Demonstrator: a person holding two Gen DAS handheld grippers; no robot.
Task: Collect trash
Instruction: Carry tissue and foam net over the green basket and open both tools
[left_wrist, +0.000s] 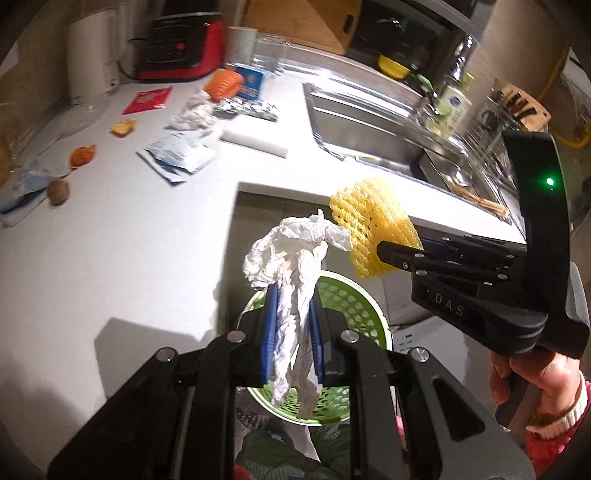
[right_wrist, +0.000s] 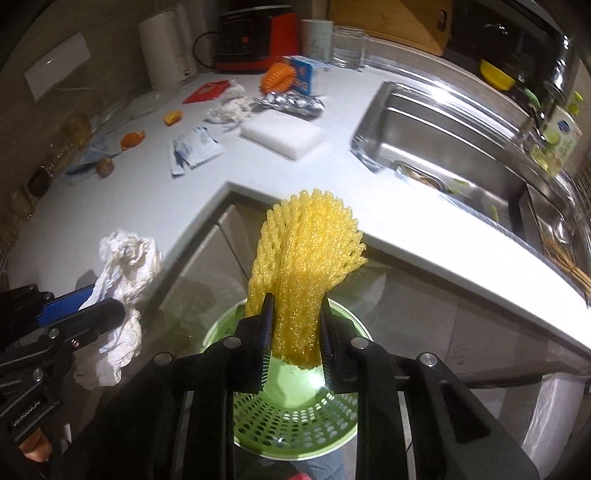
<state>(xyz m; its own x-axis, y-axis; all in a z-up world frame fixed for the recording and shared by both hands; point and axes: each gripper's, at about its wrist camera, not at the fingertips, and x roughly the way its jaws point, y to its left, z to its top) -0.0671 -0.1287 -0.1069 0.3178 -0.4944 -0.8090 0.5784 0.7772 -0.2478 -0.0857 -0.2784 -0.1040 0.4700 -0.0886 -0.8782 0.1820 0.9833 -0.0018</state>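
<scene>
My left gripper (left_wrist: 293, 295) is shut on a crumpled white paper tissue (left_wrist: 295, 266) and holds it above a green perforated bin (left_wrist: 354, 310) that stands below the counter edge. My right gripper (right_wrist: 295, 306) is shut on a yellow foam fruit net (right_wrist: 306, 251) and holds it over the same green bin (right_wrist: 295, 417). The right gripper (left_wrist: 384, 251) with the yellow net (left_wrist: 369, 221) shows at the right of the left wrist view. The left gripper (right_wrist: 107, 306) with the tissue (right_wrist: 122, 280) shows at the left of the right wrist view.
On the white counter (right_wrist: 155, 192) lie paper packets (right_wrist: 195, 147), a white sponge block (right_wrist: 280, 134), foil (right_wrist: 291, 103), crumpled paper (right_wrist: 232, 107), orange peel (right_wrist: 131, 140), an orange net (right_wrist: 275, 75), a red packet (right_wrist: 207, 90) and a kiwi (right_wrist: 105, 167). A steel sink (right_wrist: 443, 140) is at the right.
</scene>
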